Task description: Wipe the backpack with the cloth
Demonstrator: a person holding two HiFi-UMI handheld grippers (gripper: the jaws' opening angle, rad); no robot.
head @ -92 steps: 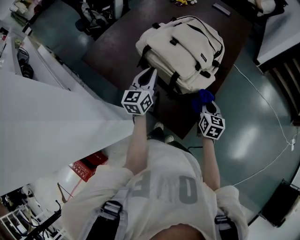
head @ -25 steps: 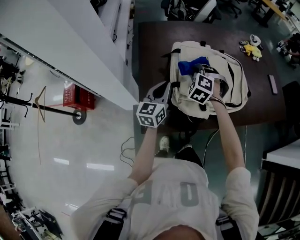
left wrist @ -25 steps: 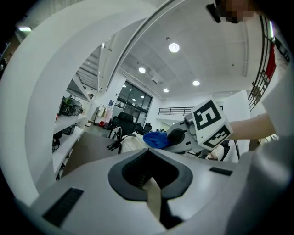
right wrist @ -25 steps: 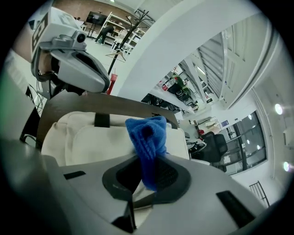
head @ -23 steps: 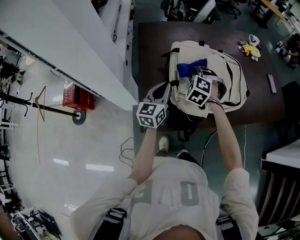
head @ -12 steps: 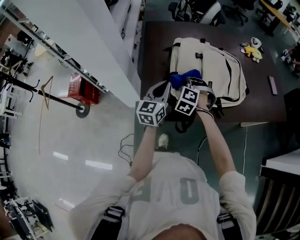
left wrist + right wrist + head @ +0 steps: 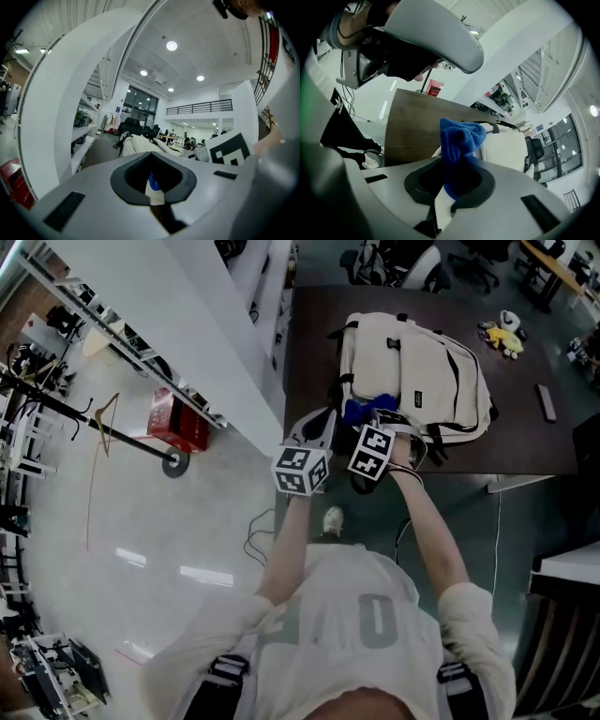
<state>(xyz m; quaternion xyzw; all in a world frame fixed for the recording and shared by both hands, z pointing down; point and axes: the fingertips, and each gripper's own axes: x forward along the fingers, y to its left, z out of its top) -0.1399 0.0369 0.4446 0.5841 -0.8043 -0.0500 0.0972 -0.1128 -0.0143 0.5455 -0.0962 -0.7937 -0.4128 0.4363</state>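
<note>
A cream backpack (image 7: 417, 367) lies flat on the dark brown table (image 7: 525, 442). My right gripper (image 7: 375, 425) is shut on a bunched blue cloth (image 7: 367, 410), which rests against the backpack's near left edge. In the right gripper view the blue cloth (image 7: 459, 140) stands up out of my right gripper (image 7: 447, 197), with the backpack (image 7: 506, 147) and table (image 7: 412, 136) behind it. My left gripper (image 7: 322, 420) hovers just left of the cloth at the table's near corner, shut and holding nothing. From the left gripper (image 7: 154, 199) the backpack (image 7: 140, 144) shows ahead.
A white shelf unit (image 7: 206, 343) runs along the table's left side, with a red box (image 7: 178, 418) on the floor beside it. A yellow toy (image 7: 506, 334) and a small dark bar (image 7: 547, 401) lie on the table's right part. Office chairs stand beyond the far edge.
My right gripper has drawn the cloth from the backpack's upper middle down to its near left edge. The left gripper has stayed at the table's corner.
</note>
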